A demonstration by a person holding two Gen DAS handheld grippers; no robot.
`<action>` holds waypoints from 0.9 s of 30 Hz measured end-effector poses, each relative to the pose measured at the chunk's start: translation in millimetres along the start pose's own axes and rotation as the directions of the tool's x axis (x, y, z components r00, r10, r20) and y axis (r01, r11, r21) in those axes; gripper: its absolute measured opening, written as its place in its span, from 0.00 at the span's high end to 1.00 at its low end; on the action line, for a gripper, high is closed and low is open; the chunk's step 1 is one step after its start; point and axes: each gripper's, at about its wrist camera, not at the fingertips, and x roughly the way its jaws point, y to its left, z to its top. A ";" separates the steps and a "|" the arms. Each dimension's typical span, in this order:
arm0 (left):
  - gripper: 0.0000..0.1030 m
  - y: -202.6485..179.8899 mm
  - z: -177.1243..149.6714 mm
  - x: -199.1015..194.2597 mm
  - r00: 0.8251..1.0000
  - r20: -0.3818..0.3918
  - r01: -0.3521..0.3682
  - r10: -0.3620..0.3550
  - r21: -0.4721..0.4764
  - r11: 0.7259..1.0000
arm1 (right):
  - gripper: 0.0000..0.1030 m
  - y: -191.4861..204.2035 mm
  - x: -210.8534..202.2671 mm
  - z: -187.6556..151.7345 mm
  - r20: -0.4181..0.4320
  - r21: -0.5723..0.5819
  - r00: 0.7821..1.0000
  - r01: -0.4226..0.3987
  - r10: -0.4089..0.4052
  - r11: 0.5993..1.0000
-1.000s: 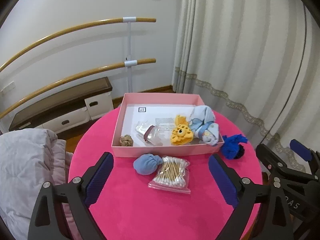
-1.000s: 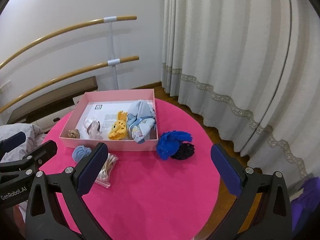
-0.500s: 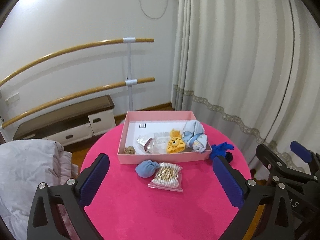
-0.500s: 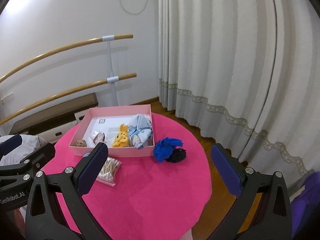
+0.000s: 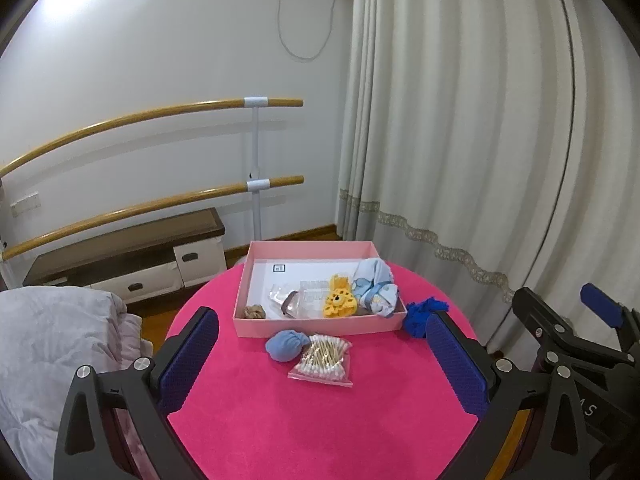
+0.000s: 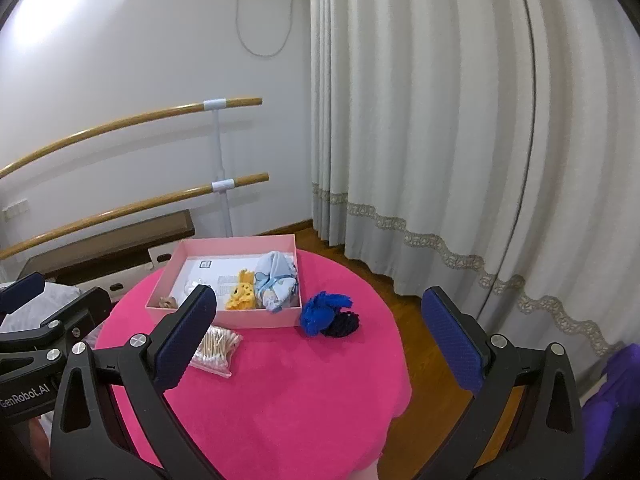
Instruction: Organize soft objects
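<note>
You pulled both grippers back from the pink box [image 5: 320, 322].
Against a second earlier, the box sat smaller and farther off; your left gripper [image 5: 322, 356] and right gripper [image 6: 320, 334] stayed spread wide, holding nothing. The light-blue sock ball [image 5: 286, 345] and cotton swab bag [image 5: 323, 361] lay just before the box, the blue cloth bundle [image 6: 323, 312] beside its right wall.

In the right wrist view a finger [image 6: 184, 336] covers part of the swab bag [image 6: 216, 348] and the box [image 6: 256, 320] front wall. The label [image 5: 279, 267] in the box is too small to read (both views). The dark bundle [image 6: 344, 322] sits half behind the blue cloth [image 6: 322, 310].
</note>
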 end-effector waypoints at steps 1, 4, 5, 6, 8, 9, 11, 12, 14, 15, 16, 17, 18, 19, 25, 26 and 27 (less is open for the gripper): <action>0.00 -0.8 0.1 -2.3 1.000 0.004 -0.002 0.002 0.001 1.000 | 0.00 -0.3 -2.2 -0.4 0.003 0.001 1.000 0.000 0.000 1.000; 0.00 -2.2 0.1 -3.0 1.000 0.011 -0.006 0.006 0.004 1.000 | 0.00 -0.2 -4.7 -0.5 0.009 0.001 1.000 -0.002 0.002 1.000; 0.00 -2.6 -0.3 -3.4 1.000 0.012 -0.007 0.007 0.004 1.000 | 0.00 -0.7 -5.2 -1.1 0.011 0.001 1.000 -0.002 0.002 1.000; 0.00 -2.7 -0.8 -3.6 1.000 0.013 -0.007 0.007 0.003 1.000 | 0.00 -0.5 -5.7 -1.2 0.011 0.001 1.000 -0.003 0.003 1.000; 0.00 -2.4 -1.5 -3.0 1.000 0.009 -0.007 0.007 0.000 1.000 | 0.00 -0.4 -5.7 -1.3 0.011 0.000 1.000 -0.002 0.002 1.000; 0.00 -2.4 -1.3 -2.7 1.000 0.008 -0.006 0.006 -0.003 1.000 | 0.00 0.0 -6.8 -1.7 0.011 -0.002 1.000 -0.001 0.001 1.000; 0.00 -1.7 -1.3 -0.3 1.000 0.003 -0.005 0.005 -0.008 1.000 | 0.00 0.7 -6.7 -1.7 0.011 -0.006 1.000 0.000 0.000 1.000; 0.00 -1.7 -1.2 0.1 1.000 0.002 -0.005 0.005 -0.008 1.000 | 0.00 1.3 -6.9 -1.6 0.010 -0.008 1.000 0.001 -0.001 1.000; 0.00 -2.4 -0.5 0.1 1.000 -0.001 -0.006 0.006 -0.008 1.000 | 0.00 1.9 -6.1 -1.2 0.007 -0.009 1.000 0.000 0.000 1.000; 0.00 -2.6 0.0 1.6 1.000 -0.002 -0.008 0.008 -0.008 1.000 | 0.00 2.6 -5.7 -1.5 0.007 -0.008 1.000 -0.001 0.001 1.000; 0.00 -2.1 0.7 1.4 1.000 -0.001 -0.009 0.009 -0.008 1.000 | 0.00 2.8 -5.2 -1.5 0.005 -0.007 1.000 -0.002 0.002 1.000; 0.00 -1.9 1.2 1.5 1.000 -0.001 -0.010 0.010 -0.008 1.000 | 0.00 2.9 -5.0 -1.3 0.005 -0.007 1.000 -0.003 0.003 1.000; 0.00 -1.9 1.6 2.3 1.000 -0.001 -0.011 0.011 -0.007 1.000 | 0.00 3.1 -5.1 -1.2 0.005 -0.007 1.000 -0.003 0.003 1.000; 0.00 -1.9 1.7 2.4 1.000 0.000 -0.012 0.012 -0.006 1.000 | 0.00 3.1 -5.0 -1.2 0.005 -0.007 1.000 -0.002 0.002 1.000; 0.00 -2.0 -0.2 6.0 1.000 -0.006 -0.007 0.007 -0.006 1.000 | 0.00 2.6 -3.7 -1.3 0.001 -0.007 1.000 0.001 -0.001 1.000; 0.00 -2.1 0.2 6.9 1.000 -0.008 -0.007 0.006 -0.007 1.000 | 0.00 2.5 -2.8 -0.8 -0.001 -0.008 1.000 0.002 -0.002 1.000; 0.00 -2.2 0.6 9.3 1.000 -0.011 -0.007 0.007 -0.007 1.000 | 0.00 2.4 -1.9 -0.8 -0.003 -0.008 1.000 0.004 -0.004 1.000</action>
